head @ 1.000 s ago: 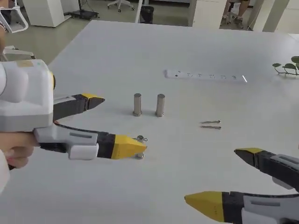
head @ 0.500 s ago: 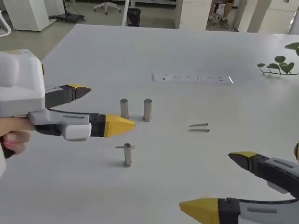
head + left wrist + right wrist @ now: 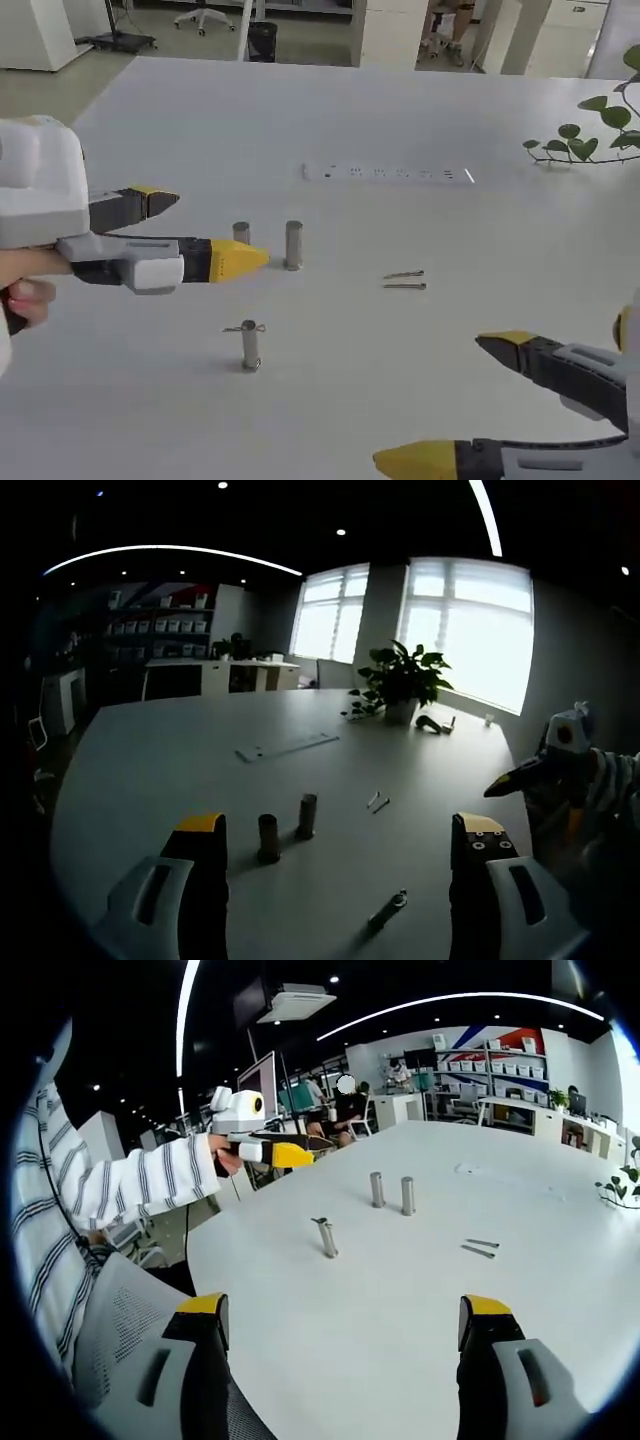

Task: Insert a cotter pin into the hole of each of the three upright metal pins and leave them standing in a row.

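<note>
A: Where, the fitted metal pin [image 3: 249, 348]?
B: Upright on the white surface [image 3: 420, 110], alone, nearer than the rest, with a cotter pin [image 3: 245, 327] through its top.
A: And the others?
B: Two bare metal pins [image 3: 293, 245] upright side by side behind it; two loose cotter pins [image 3: 403, 274] lying flat to their right.
A: Jaws?
B: Spread wide and empty on the left gripper [image 3: 220, 228], held above the surface beside the bare pair; likewise released on the right gripper [image 3: 430, 400], gripping nothing, low and well apart. Beyond, a power strip [image 3: 388, 174]
</note>
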Available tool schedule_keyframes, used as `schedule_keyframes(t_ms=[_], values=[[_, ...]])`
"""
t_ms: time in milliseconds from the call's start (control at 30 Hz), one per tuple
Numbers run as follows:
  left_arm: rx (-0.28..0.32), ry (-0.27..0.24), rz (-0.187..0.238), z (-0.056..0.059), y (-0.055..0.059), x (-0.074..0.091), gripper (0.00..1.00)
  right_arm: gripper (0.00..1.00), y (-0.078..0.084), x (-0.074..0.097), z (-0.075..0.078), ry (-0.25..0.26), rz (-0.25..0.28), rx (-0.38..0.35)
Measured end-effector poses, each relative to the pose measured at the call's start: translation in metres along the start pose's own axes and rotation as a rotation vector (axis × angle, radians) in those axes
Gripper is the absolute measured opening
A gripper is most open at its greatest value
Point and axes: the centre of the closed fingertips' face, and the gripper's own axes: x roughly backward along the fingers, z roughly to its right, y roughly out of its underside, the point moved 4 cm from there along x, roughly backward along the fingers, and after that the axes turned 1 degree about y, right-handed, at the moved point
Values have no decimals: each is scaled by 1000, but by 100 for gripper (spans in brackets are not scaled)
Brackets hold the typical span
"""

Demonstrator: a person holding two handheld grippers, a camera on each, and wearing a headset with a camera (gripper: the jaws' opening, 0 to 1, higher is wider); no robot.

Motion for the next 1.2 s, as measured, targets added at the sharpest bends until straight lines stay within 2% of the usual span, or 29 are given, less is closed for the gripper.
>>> schedule_keyframes(t_ms=[167, 267, 400, 767, 867, 967, 1067, 1200], values=[[3, -9, -6, -8, 1, -7, 91, 93, 0, 1, 1, -1, -8, 6], [-38, -31, -21, -14, 2, -14, 88, 93, 1, 1, 2, 0, -9, 3], [-59, -47, -48, -20, 5, -24, 87, 93, 3, 1, 3, 2, -18, 2], [-49, -70, -52, -34, 5, -43, 77, 93, 5, 2, 4, 13, -21, -8], [-52, -92, -59, -39, 8, -46, 74, 93, 5, 3, 3, 13, -19, -9], [-39, -121, -43, -42, 8, -48, 69, 93, 7, 2, 4, 14, -22, -8], [-39, -151, -53, -47, 10, -53, 65, 93, 9, 2, 4, 11, -28, -14], [-7, -165, -34, -52, 10, -57, 57, 93, 9, 2, 4, 8, -30, -11]])
